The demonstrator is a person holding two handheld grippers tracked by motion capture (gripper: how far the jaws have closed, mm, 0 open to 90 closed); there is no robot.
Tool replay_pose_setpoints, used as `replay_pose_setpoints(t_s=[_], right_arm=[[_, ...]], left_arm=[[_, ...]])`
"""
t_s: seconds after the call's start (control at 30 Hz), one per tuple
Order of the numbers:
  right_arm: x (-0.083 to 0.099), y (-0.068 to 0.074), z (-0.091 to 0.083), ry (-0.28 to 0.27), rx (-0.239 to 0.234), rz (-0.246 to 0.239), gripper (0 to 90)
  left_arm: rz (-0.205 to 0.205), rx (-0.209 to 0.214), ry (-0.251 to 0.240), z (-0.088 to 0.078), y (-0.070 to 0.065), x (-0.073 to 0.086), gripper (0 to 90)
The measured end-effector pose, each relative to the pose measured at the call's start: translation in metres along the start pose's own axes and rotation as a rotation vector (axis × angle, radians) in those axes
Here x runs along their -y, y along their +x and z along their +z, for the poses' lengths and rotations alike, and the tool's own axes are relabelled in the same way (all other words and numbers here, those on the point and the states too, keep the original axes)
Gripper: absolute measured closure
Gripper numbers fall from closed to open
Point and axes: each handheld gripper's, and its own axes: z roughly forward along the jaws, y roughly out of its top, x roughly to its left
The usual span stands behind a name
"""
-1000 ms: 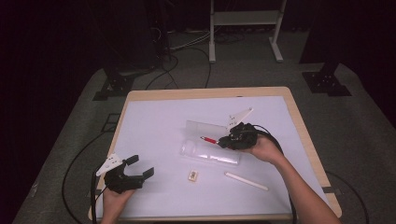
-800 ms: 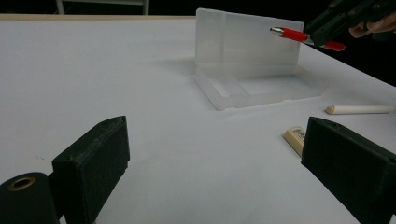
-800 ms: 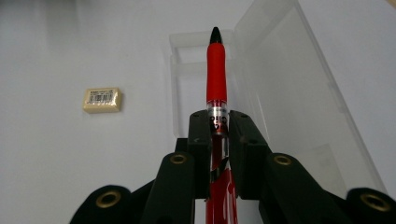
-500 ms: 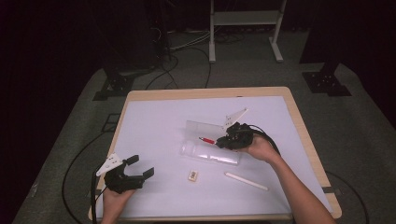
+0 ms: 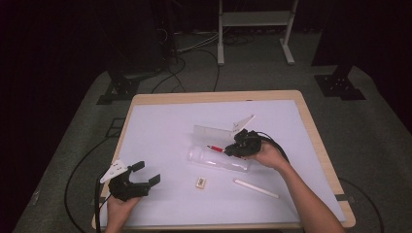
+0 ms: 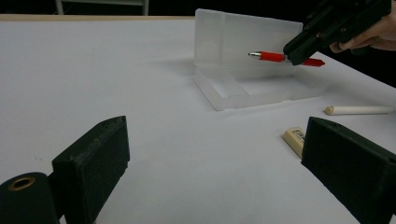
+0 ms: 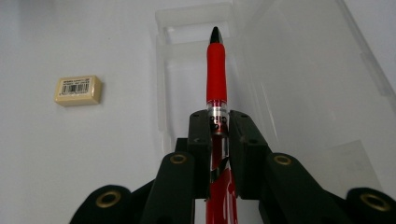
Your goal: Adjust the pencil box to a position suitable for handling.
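The right gripper [image 7: 218,135] has its jaws clamped on the red pen [image 7: 216,70], whose tip juts out ahead of them over the tray of the open clear case [image 6: 252,91], likely so it can be laid in lengthwise. The left gripper [image 6: 224,163] rests with jaws wide and nothing between them; the eraser [image 6: 294,139] lies just beside its right jaw and the white stick [image 6: 357,110] beyond.

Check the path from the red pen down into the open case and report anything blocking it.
Nothing visible blocks it. The right gripper holds the red pen above the clear case, whose lid stands open and tray looks empty.
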Motion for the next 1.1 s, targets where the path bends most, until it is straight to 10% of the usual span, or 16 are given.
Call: replay_pose_setpoints(t_s=[1.1], right_arm=[[0.009, -0.007, 0.027, 0.043, -0.015, 0.030, 78.5]], left_arm=[[-0.001, 0.002, -0.001, 0.000, 0.000, 0.000, 7.3]])
